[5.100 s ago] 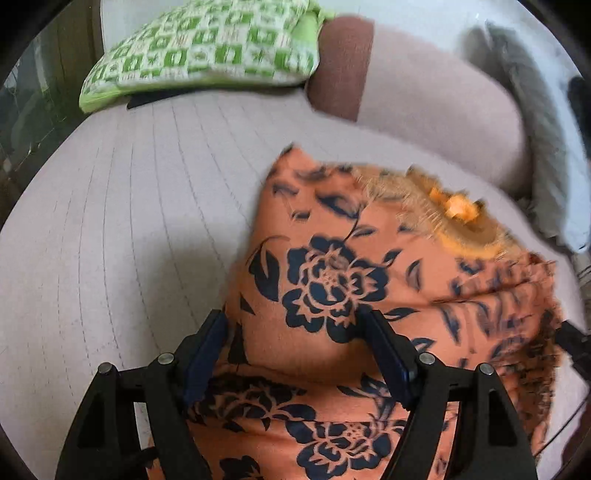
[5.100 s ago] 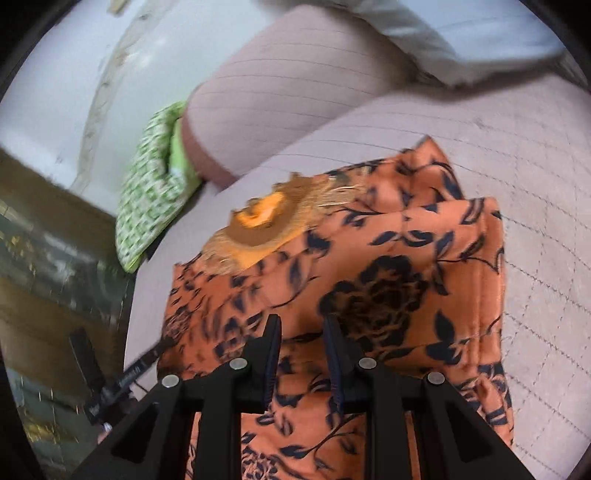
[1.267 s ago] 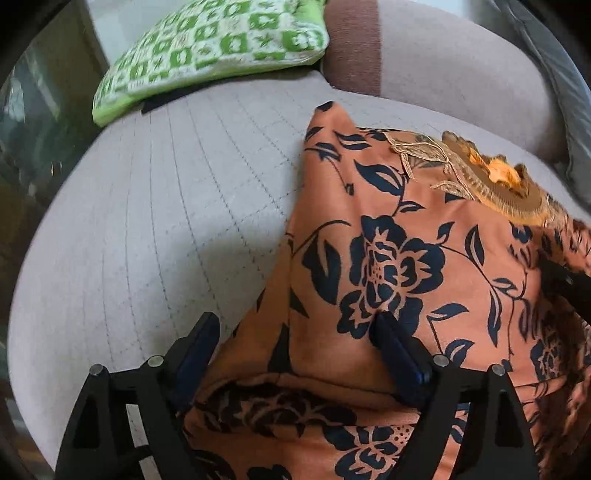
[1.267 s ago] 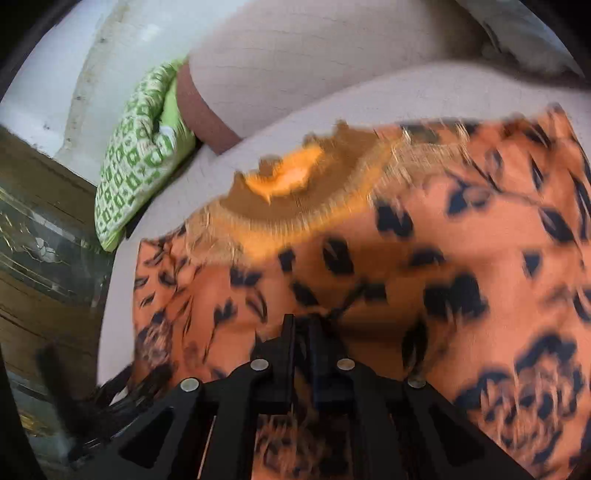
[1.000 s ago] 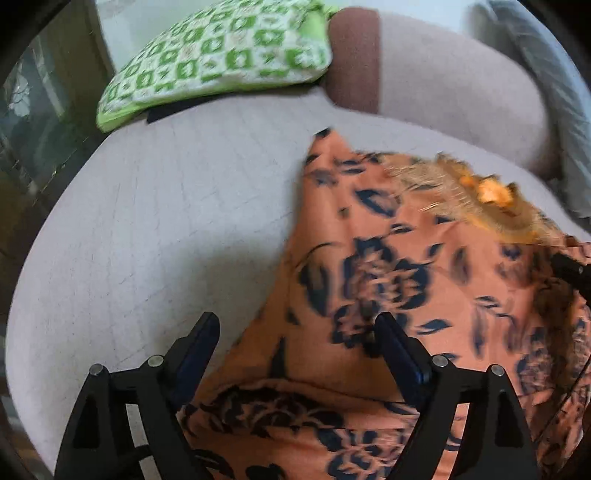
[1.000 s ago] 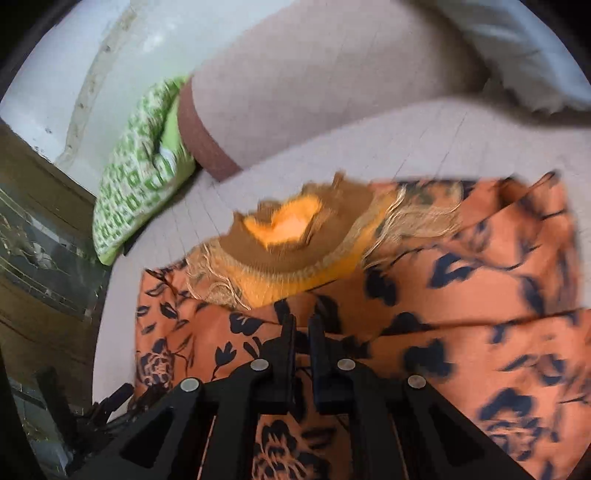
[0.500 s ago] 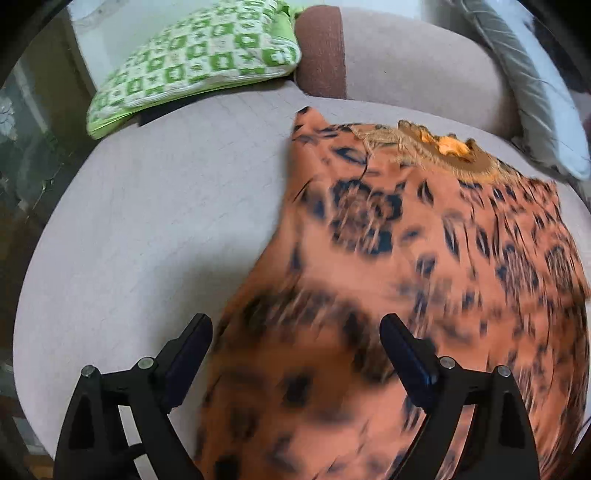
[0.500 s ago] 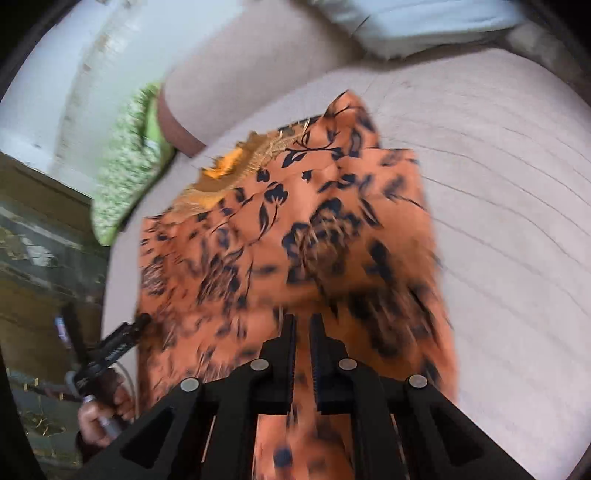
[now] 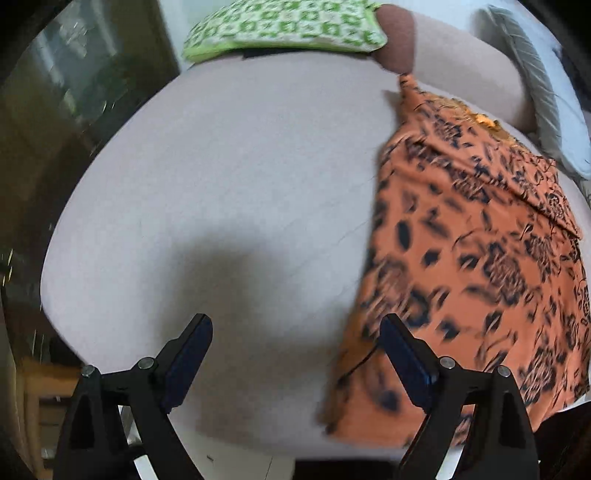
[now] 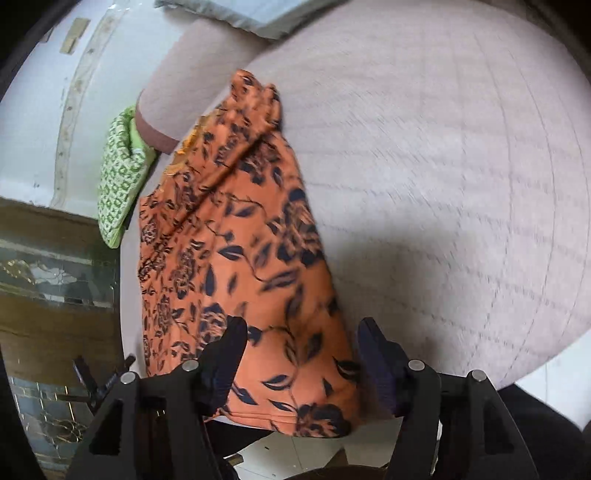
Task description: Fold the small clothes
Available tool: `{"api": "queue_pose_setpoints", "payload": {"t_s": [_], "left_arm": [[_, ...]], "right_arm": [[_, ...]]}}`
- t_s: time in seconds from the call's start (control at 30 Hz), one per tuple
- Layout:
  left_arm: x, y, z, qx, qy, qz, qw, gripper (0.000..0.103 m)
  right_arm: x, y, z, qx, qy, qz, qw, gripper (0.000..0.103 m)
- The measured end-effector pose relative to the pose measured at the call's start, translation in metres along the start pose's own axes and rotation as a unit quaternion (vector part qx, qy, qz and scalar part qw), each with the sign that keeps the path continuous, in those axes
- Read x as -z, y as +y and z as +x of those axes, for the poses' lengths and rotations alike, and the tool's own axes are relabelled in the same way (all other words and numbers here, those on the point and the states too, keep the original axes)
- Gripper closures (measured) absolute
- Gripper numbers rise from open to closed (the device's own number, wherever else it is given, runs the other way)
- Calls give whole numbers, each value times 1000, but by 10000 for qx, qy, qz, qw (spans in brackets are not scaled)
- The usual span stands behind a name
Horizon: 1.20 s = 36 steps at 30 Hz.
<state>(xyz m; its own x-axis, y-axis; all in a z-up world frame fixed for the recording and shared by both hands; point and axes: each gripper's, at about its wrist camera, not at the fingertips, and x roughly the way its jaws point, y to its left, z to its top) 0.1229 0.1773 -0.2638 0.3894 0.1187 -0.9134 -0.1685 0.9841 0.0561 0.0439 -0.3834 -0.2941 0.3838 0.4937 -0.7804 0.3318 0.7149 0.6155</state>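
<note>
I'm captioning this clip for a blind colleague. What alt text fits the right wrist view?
The right tongs, which have just been opening, stand apart over the near end of an orange garment with dark flowers, not pressing it. The garment lies lengthwise on a pale quilted sofa seat, with a green patterned cushion beyond it.

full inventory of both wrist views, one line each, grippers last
floral garment: 1, orange with dark blue flowers, folded into a long strip on the sofa seat, its near end at the seat's front edge
sofa seat: 1, pale pinkish-grey, quilted lines
bolster: 1, same pale fabric with a brown end cap, behind the garment
green pillow: 1, green and white check, far back beside the bolster
grey cushion: 1, grey-white, far right
left gripper: black, fingers open over bare seat, garment beside its right finger
right gripper: black, fingers just opened, garment end between them, not pressed
</note>
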Motion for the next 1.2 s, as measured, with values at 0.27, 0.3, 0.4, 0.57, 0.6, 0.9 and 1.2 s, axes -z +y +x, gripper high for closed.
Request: {"api": "queue_pose_setpoints", "payload": {"t_s": [0.27, 0.3, 0.4, 0.57, 0.6, 0.9, 1.2], "left_arm": [[33, 16, 0, 929, 304, -390, 9944, 21], [34, 14, 0, 1012, 312, -389, 9936, 21], [30, 5, 7, 1075, 347, -391, 9928, 21], [30, -8, 16, 1017, 422, 5, 9939, 30], [31, -10, 14, 1043, 403, 140, 9936, 48], [26, -4, 0, 1634, 424, 110, 9856, 94], [38, -15, 12, 1221, 667, 421, 9894, 13]], "right_arm": [[29, 11, 29, 411, 309, -215, 9984, 53], [33, 13, 31, 423, 396, -256, 9980, 55], [40, 13, 30, 540, 393, -524, 9964, 59], [44, 10, 30, 535, 408, -576, 9961, 73], [47, 12, 30, 582, 438, -690, 9950, 79], [47, 34, 10, -20, 373, -869, 9955, 95], [43, 11, 21, -47, 722, -279, 9970, 91]]}}
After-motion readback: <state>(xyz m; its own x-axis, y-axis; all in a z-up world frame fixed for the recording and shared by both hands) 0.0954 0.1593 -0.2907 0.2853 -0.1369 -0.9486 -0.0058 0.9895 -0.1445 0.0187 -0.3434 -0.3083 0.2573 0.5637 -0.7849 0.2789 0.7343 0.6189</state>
